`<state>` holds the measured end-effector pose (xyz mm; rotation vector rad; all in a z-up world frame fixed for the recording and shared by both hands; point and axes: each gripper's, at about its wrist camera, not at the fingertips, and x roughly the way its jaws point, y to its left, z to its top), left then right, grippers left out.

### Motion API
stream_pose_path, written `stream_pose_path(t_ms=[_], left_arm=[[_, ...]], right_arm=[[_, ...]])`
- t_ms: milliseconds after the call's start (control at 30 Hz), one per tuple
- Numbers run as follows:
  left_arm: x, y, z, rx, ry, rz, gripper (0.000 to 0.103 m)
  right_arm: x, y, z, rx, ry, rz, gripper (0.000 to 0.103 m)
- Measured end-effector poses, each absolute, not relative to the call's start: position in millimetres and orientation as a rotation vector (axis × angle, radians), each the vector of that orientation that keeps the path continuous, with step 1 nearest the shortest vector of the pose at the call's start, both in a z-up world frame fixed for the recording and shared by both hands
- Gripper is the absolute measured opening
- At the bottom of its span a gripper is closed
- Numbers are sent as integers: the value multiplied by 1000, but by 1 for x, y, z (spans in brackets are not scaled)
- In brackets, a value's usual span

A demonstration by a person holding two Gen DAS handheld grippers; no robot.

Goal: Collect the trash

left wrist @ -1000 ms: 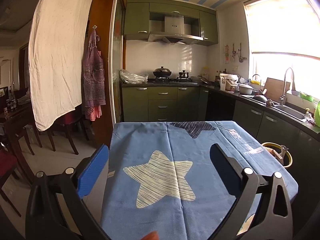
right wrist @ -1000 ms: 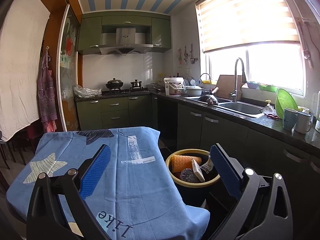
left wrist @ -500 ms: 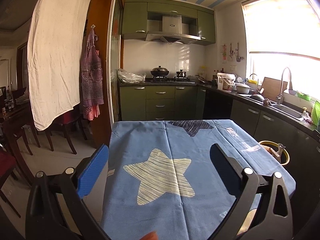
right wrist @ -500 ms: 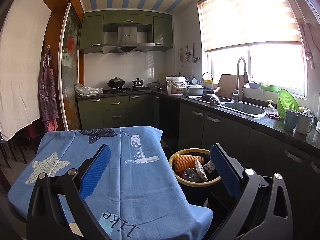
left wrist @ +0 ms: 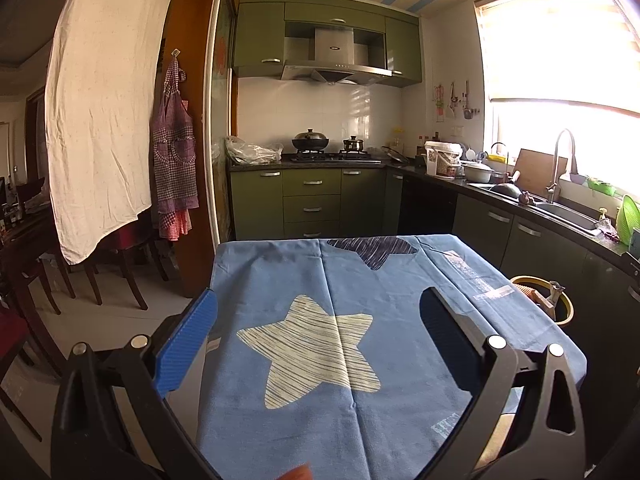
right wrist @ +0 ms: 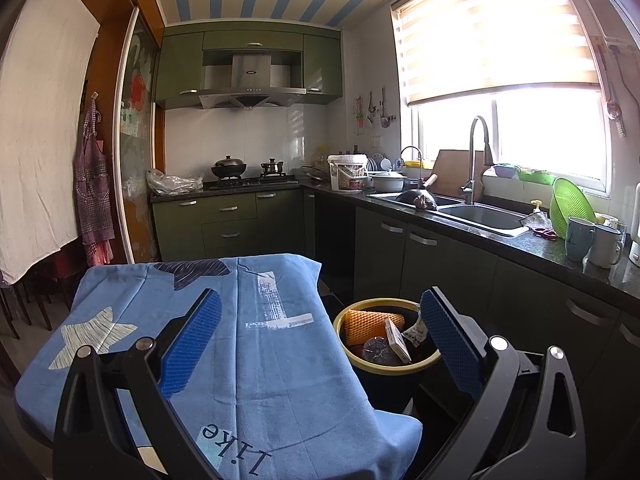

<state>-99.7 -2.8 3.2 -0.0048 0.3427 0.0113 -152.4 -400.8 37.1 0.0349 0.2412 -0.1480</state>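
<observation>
A table draped in a blue cloth point(right wrist: 256, 352) printed with stars and lettering fills the lower middle of both views, its top bare of objects. Just beside its right edge, down on the floor between the table and the dark lower cabinets, stands the yellow-rimmed trash bin point(right wrist: 412, 365), and the trash lies inside it: an orange foam net sleeve point(right wrist: 368, 322) leaning against the far left wall, a clear plastic lid or cup end point(right wrist: 376, 351) below it, a small flat carton point(right wrist: 394, 339) standing on edge in the middle, and a crumpled printed wrapper point(right wrist: 416, 334) to the right, partly hidden behind the right gripper's finger. From the left wrist view only the bin's far rim point(left wrist: 562, 314) shows past the cloth, and what pokes above it is too small to make out with any certainty. On the counter along the window sit a white lidded bucket point(right wrist: 347, 172), a white pot point(right wrist: 388, 181) and a steel sink point(right wrist: 484, 216) holding a dark pan. The left gripper point(left wrist: 320, 332) hangs above the cloth with its jaws spread wide and nothing between them; the right gripper point(right wrist: 320, 332) is likewise wide apart and holds nothing.
</observation>
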Motion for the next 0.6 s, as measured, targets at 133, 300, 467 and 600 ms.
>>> stream_pose_path(t_ms=[133,300,467,600], left_arm=[[-100,-3,3,0,341,10,96],[-100,-3,3,1,344,8,96],[-100,-5,3,2,344,7,96],[-99,-5,2,0,348,4,96]], right_arm=[[-152,-401,38,33,243,-145,98],[-152,-400,38,34,242,-145,98],[-152,-401,38,34,242,-145,98],[-152,-400,37,34,243,-145,98]])
